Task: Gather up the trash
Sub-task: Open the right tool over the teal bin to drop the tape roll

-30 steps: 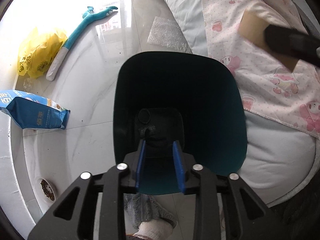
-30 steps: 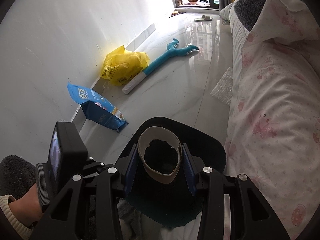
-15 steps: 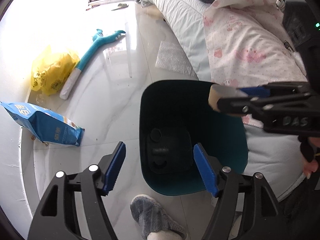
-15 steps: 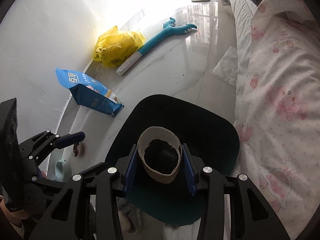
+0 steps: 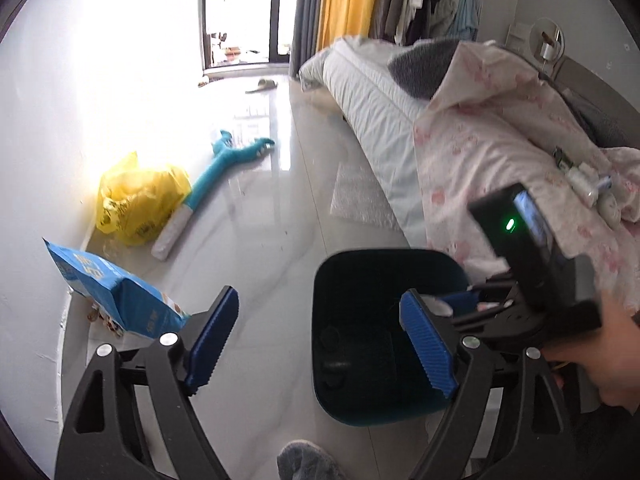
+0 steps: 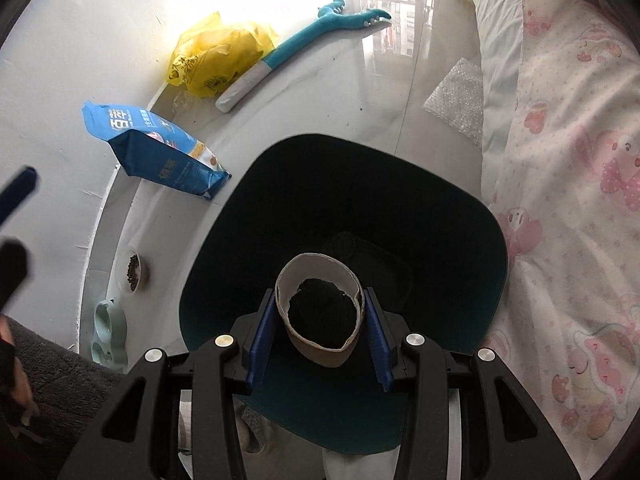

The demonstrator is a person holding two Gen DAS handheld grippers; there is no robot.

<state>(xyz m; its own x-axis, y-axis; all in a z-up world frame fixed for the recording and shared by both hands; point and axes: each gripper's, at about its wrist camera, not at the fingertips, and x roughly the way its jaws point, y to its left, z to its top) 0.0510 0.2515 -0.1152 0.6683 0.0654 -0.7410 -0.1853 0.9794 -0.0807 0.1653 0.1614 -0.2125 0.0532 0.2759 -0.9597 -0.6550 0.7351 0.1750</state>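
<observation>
Bed (image 5: 372, 92): along the right of both views, pale sheet with a pink-printed quilt (image 6: 580, 184) over it; in the left wrist view more of its length, plus the curtains and window, shows than a second ago.
Floor (image 5: 272, 216): glossy pale tile, carrying everything below.
Trash bin (image 6: 344, 216): dark teal, open-topped, standing on the floor just beside the bed; a second ago it filled the middle of the left wrist view, now it sits lower and to the right there; in the right wrist view it looks larger and fills more of the frame than before.
Blue bag (image 6: 156, 152): lying by the wall, near the bin, unmoved.
Yellow bag (image 5: 140, 200): against the wall beyond the blue bag, touching the teal toy (image 5: 224, 164), unmoved.
Bubble wrap (image 5: 360, 196): flat on the floor at the bed's edge.
Left gripper (image 5: 320, 340): jaws have just been opening and stand wide apart with nothing between them; a second ago they were narrow, over the bin's mouth.
Right gripper (image 6: 318, 324): jaws clamped on the cardboard tube, directly above the bin's opening, pointing steeply down.
Cardboard tube (image 6: 320, 312): squashed oval, pinched on both sides by the blue pads, hanging over the bin's mouth, not inside it.
Pet bowls (image 6: 132, 272): small, by the wall left of the bin.
</observation>
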